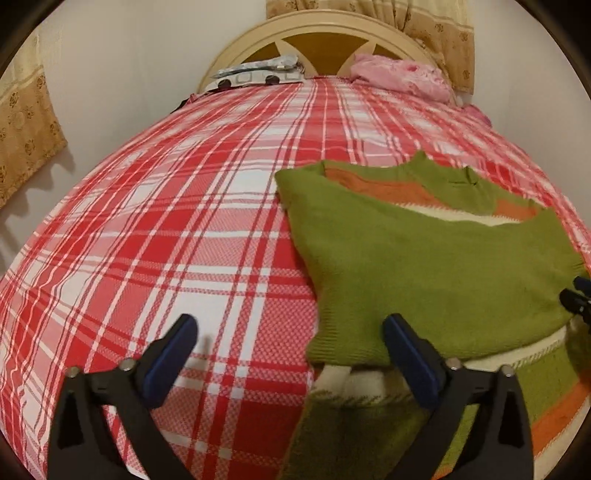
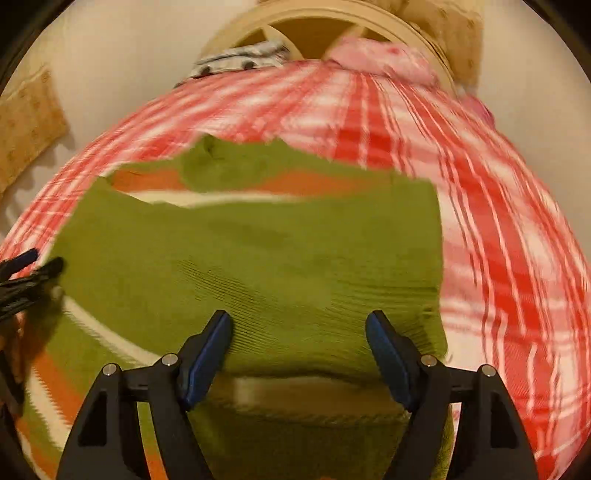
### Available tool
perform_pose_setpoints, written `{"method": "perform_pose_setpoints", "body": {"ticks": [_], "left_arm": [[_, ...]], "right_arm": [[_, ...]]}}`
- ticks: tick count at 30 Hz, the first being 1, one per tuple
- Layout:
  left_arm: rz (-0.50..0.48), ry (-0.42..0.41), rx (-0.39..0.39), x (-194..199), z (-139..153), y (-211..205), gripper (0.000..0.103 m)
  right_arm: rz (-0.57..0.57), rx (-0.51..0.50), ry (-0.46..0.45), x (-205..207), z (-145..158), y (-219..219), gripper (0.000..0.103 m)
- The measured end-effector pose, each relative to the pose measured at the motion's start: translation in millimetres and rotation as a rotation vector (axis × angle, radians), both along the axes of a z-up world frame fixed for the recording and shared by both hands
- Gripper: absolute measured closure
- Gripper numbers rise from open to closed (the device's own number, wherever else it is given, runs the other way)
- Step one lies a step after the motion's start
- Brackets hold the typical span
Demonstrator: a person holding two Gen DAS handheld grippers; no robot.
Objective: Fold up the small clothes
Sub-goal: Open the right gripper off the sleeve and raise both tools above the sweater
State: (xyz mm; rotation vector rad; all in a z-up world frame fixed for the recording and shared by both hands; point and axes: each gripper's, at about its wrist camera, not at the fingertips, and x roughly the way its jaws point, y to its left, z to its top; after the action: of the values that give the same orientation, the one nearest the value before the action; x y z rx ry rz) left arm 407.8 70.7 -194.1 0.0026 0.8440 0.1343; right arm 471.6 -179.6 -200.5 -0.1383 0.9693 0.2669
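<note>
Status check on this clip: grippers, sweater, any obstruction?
Left gripper open, empty. Right gripper open over green sweater, gripping nothing. Sweater part-folded, flat on plaid bedsheet. Nothing in the way.

A bed [image 1: 184, 221] is filling most of the room, its red-and-white plaid sheet lying smooth. At its far end an arched cream headboard [image 1: 317, 29] is standing against a plain pale wall [image 1: 129, 55]. Tan patterned curtains [image 1: 29, 129] are hanging left of the bed and above the headboard. Pink bedding [image 1: 399, 74] is bunching beside the headboard.
</note>
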Motion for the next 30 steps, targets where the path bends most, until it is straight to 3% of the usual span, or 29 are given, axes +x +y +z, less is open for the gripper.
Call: {"method": "perform_pose_setpoints", "body": {"ticks": [9,16,30], "left_arm": [[0.0,0.018,-0.011,-0.8,-5.3,0.6,0.0],[-0.007,0.041,-0.031,2.0,-8.0,1.5,0.0],[-0.025,0.032,-0.031,-7.5,-3.0,0.3,0.0]], "right_arm": [[-0.035,-0.008,-0.04,-6.4,6.0,-8.2,0.028],[-0.042,-0.056,-0.019,-4.7,0.4,-4.8,0.028],[-0.046,-0.032,-0.011,-8.0,-0.9,-7.6,0.028]]}}
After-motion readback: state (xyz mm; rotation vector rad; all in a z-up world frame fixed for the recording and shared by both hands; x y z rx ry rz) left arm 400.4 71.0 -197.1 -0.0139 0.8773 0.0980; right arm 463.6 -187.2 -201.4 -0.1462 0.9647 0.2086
